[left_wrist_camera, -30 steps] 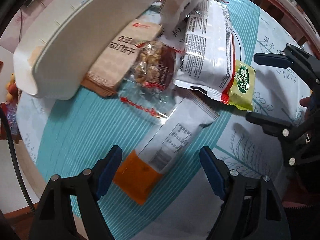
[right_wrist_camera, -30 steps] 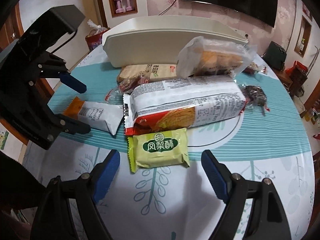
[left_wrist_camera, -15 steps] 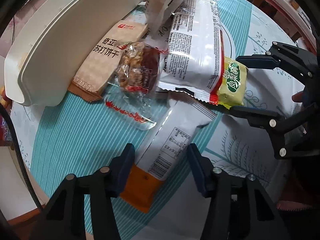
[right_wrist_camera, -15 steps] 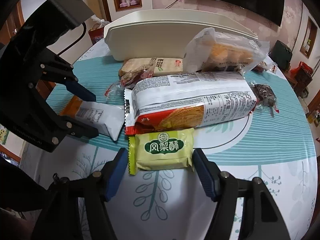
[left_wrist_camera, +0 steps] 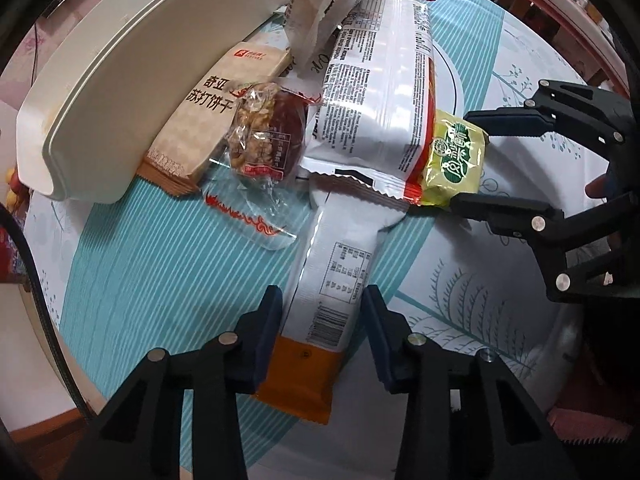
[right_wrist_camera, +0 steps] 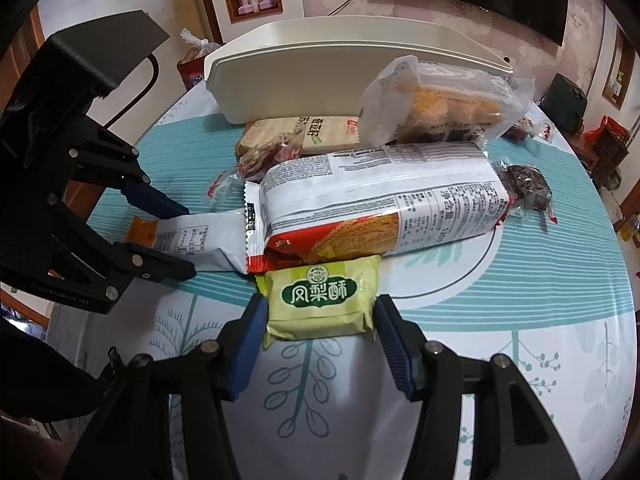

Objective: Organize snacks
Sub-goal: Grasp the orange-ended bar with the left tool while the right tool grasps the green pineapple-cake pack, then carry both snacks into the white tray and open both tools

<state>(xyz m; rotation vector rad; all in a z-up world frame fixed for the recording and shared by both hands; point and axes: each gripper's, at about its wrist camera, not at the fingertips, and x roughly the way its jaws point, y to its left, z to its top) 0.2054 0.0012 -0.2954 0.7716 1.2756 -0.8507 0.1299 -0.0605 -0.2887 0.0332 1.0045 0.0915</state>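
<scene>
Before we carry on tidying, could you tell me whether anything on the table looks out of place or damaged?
Nothing looks torn or spilled. The snacks just lie in a loose heap: the long cracker pack overlaps the white-and-orange bar and the green pineapple cake, and a clear bag of pastries leans against the white tray.

White tray (left_wrist_camera: 100, 92) cut off at the top edge — biscuit pack (left_wrist_camera: 380, 92) covers 1 wrapper end.

green pack (right_wrist_camera: 322, 299): flat, lower centre, touching biscuit pack
biscuit pack (right_wrist_camera: 380, 208): long, white, lying centre
orange-ended bar (left_wrist_camera: 320, 300): flat, bottom centre, partly under biscuit pack
tray (right_wrist_camera: 348, 60): cream, top
</scene>
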